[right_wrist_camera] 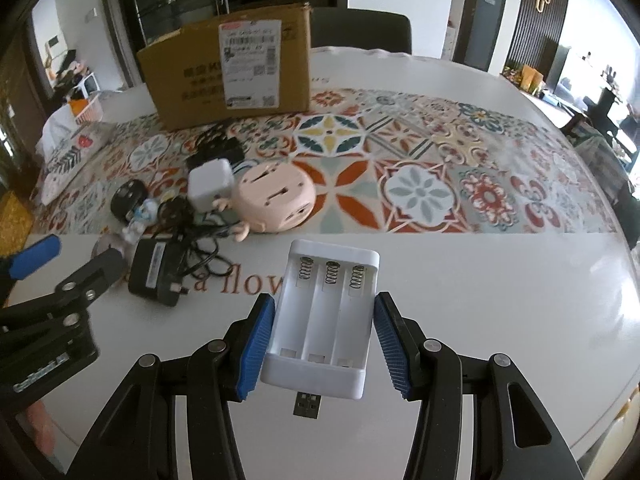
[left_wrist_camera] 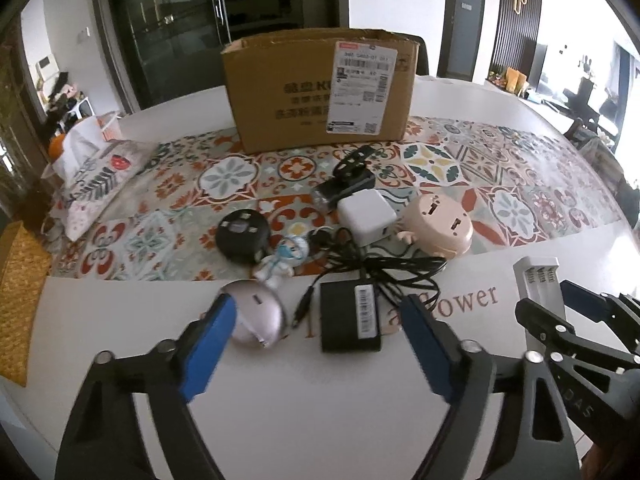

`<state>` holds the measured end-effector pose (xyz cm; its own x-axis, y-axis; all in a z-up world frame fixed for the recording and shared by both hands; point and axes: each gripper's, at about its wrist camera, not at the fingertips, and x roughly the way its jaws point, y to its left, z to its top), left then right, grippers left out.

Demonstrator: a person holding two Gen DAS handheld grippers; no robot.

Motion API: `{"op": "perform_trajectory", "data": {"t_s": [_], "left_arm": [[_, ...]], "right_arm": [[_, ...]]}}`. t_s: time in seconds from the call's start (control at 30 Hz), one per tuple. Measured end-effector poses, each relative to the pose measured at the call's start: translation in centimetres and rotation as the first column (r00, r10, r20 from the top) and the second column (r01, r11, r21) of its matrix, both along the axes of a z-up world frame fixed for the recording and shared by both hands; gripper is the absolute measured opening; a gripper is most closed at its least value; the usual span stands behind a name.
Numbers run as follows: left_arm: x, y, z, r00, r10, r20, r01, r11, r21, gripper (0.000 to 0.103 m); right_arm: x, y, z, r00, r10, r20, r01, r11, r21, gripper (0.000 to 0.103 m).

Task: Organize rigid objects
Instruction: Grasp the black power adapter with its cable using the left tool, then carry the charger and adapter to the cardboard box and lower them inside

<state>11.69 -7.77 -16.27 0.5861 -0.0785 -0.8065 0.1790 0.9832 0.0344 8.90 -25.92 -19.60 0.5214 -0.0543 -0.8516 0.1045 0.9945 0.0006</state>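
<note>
Clamped between the blue ribbed pads of the right tongs: a white plastic battery charger, rectangular, with three open bays side by side, each bay with a coiled metal spring at its far end and a small flat contact at the near end. Black USB plug jutting from the near short edge, below the pads. Charger tilted, far end lower, held above the white tabletop with nothing touching it but the pads on its two long sides.

Left tongs spread apart, nothing between the blue pads; pads above the bare white surface, with a black rectangular power adapter lying flat just beyond them, white barcode sticker facing up, thin black cable coiled loosely behind. Beside the adapter, near the left pad, a silvery-pink dome-shaped gadget.

Farther back, on the patterned tile-print runner: a white square plug cube, a pale pink round device with slots, a black round puck, a small white-and-blue astronaut figurine, a black clip-like item. Behind all, an open brown cardboard box with a white shipping label. At the left edge, a floral fabric pouch.
</note>
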Motion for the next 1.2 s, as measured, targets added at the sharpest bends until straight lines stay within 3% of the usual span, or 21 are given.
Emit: {"op": "perform_trajectory", "data": {"t_s": [0.2, 0.43, 0.6, 0.97, 1.2], "left_arm": [[1.4, -1.2, -1.8, 0.999, 0.003, -0.043, -0.002, 0.999, 0.032, 0.063], [2.6, -1.7, -3.2, 0.996, -0.009, -0.092, 0.01, 1.0, 0.014, 0.055], [3.2, -2.1, -4.3, 0.991, -0.015, -0.133, 0.016, 1.0, 0.007, 0.042], [3.4, -1.6, -5.1, 0.986, -0.014, -0.167, 0.006, 0.999, -0.048, 0.041], [2.8, -0.5, -3.0, 0.994, -0.008, -0.106, 0.0, 0.997, -0.074, 0.041]], "right_arm": [[0.6, -0.5, -0.3, 1.0, 0.003, -0.009, -0.003, 1.0, 0.005, 0.052], [1.3, -0.7, -1.1, 0.999, 0.005, -0.033, -0.004, 1.0, 0.019, 0.052], [1.7, -0.8, -1.5, 0.999, 0.0, -0.045, 0.001, 1.0, 0.025, 0.052], [2.1, 0.0, -1.4, 0.999, 0.019, -0.04, -0.018, 0.999, 0.035, 0.052], [1.9, 0.6, 0.0, 0.999, 0.034, 0.0, -0.034, 0.999, 0.034, 0.052]]}}
